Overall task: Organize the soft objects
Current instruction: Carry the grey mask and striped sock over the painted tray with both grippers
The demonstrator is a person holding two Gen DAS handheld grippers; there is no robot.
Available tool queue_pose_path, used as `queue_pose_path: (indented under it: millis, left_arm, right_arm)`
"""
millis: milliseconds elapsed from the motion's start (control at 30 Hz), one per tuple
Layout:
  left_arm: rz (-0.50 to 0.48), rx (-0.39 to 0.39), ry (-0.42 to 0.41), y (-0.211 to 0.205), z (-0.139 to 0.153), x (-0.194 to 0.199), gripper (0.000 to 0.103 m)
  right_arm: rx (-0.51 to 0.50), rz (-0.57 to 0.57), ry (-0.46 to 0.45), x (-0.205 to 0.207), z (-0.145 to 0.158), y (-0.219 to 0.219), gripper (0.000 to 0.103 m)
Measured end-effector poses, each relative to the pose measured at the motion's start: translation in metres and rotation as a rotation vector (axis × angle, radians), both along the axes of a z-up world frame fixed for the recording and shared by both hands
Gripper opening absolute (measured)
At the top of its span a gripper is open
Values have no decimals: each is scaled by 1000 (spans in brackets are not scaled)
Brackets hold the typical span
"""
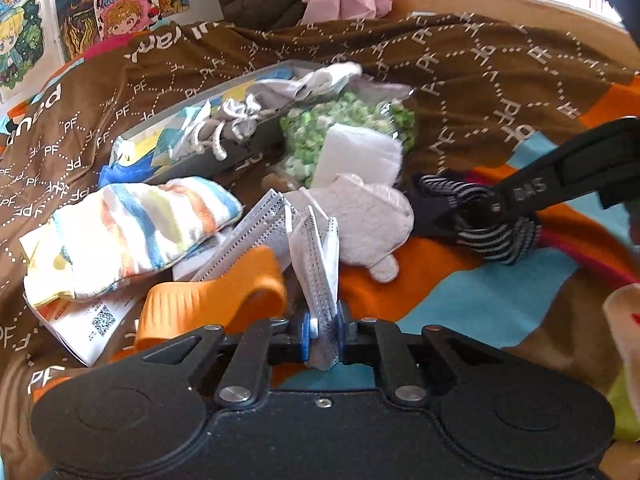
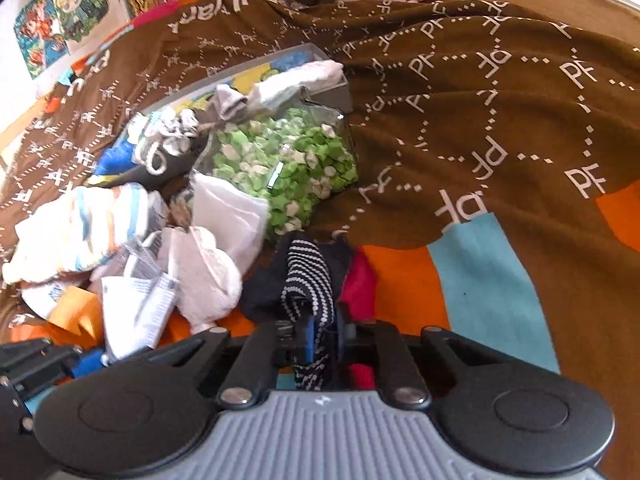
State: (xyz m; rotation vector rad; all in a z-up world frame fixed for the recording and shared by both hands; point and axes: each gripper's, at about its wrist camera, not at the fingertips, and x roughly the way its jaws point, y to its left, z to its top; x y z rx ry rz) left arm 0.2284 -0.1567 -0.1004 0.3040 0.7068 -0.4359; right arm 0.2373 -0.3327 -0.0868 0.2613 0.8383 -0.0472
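Left gripper (image 1: pixel 324 332) jaws clamped on face mask (image 1: pixel 316 264); right gripper (image 2: pixel 322 340) jaws clamped on striped sock (image 2: pixel 310 276). Both lifted just above bed (image 2: pixel 480 280). Storage box (image 1: pixel 168 136) lies ahead-left, long axis diagonal; left gripper judged nearer.

- the pile lies on the blanket (image 1: pixel 460 80).
- from the mitt (image 1: pixel 372 216), the towel (image 1: pixel 132 228) lies at 9 o'clock, the sock (image 1: pixel 480 220) at 3 o'clock.
- the bag (image 1: pixel 344 128) lies at 12 o'clock, the tray (image 1: pixel 192 132) at 11 o'clock.
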Motion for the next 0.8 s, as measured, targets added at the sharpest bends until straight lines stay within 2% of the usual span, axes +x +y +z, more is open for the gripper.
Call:
queue_pose_path:
  millis: [100, 300, 467, 533, 667, 800]
  left_arm:
    - [-2, -43, 2, -4, 5, -9, 11]
    - [31, -140, 8, 0, 10, -25, 11]
    - [37, -236, 14, 11, 12, -35, 11]
    - [33, -252, -1, 12, 15, -38, 11]
    - [32, -229, -54, 8, 23, -43, 11]
    - [20, -252, -72, 7, 31, -45, 11]
  right_arm:
    - [59, 33, -16, -1, 2, 1, 7]
    - [98, 33, -58, -7, 8, -2, 6]
    - [129, 46, -131, -12, 17, -2, 6]
    - [137, 47, -167, -14, 21, -2, 6]
    - [123, 47, -234, -19, 28, -1, 7]
    - [107, 45, -321, -26, 37, 0, 7]
